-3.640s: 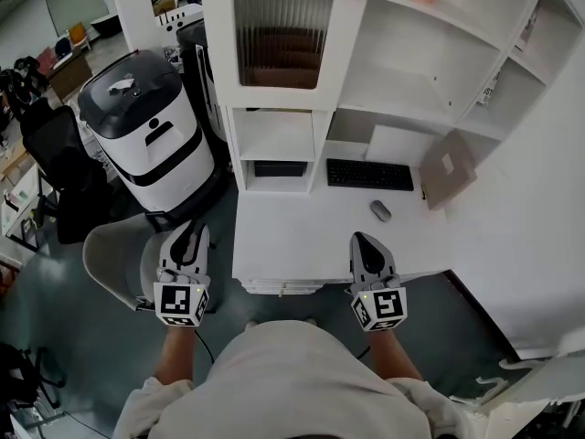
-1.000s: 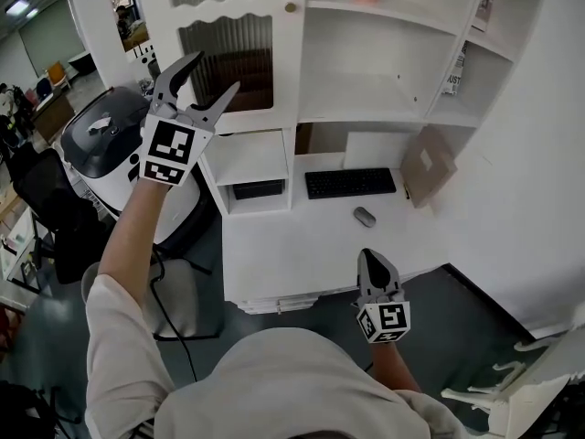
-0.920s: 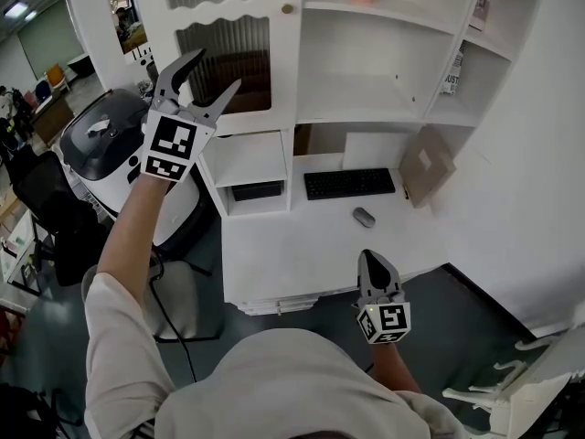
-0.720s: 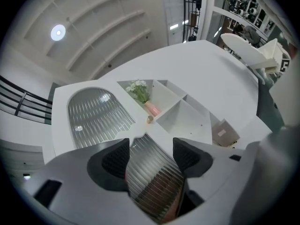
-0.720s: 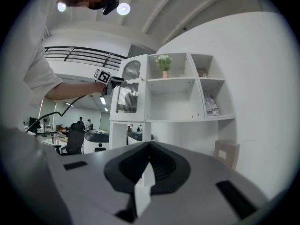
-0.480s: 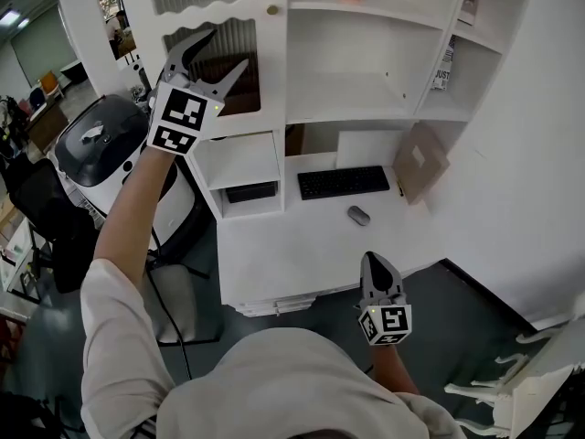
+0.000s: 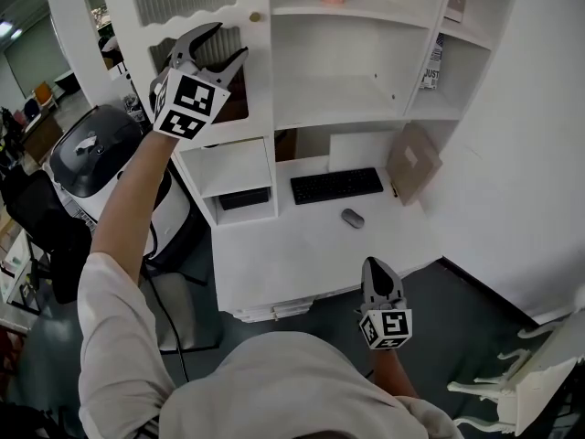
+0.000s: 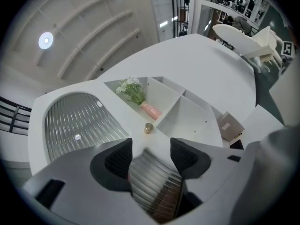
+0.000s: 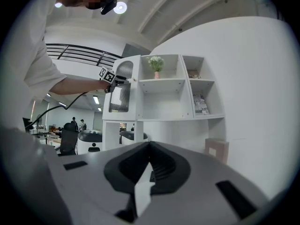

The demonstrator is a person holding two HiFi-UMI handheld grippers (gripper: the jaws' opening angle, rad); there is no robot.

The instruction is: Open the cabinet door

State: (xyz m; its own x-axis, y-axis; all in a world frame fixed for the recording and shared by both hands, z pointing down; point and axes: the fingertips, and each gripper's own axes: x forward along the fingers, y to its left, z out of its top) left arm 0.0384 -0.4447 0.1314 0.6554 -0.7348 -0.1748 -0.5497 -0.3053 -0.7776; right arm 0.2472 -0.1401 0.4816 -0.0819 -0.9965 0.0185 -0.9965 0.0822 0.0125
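Left gripper (image 7: 227, 40) jaws wide apart, just been closing a little, gripping nothing; only the ribbed pane (image 8: 150, 182) shows in the gap. Knob (image 7: 255, 16) is on the cabinet door's (image 7: 260, 80) right edge, just up-right of the tips, untouched. Door's long axis is vertical and it likely swings out toward the person. Right gripper (image 7: 377, 273) is closed and empty, low off the desk's (image 7: 292, 254) front edge, well clear.
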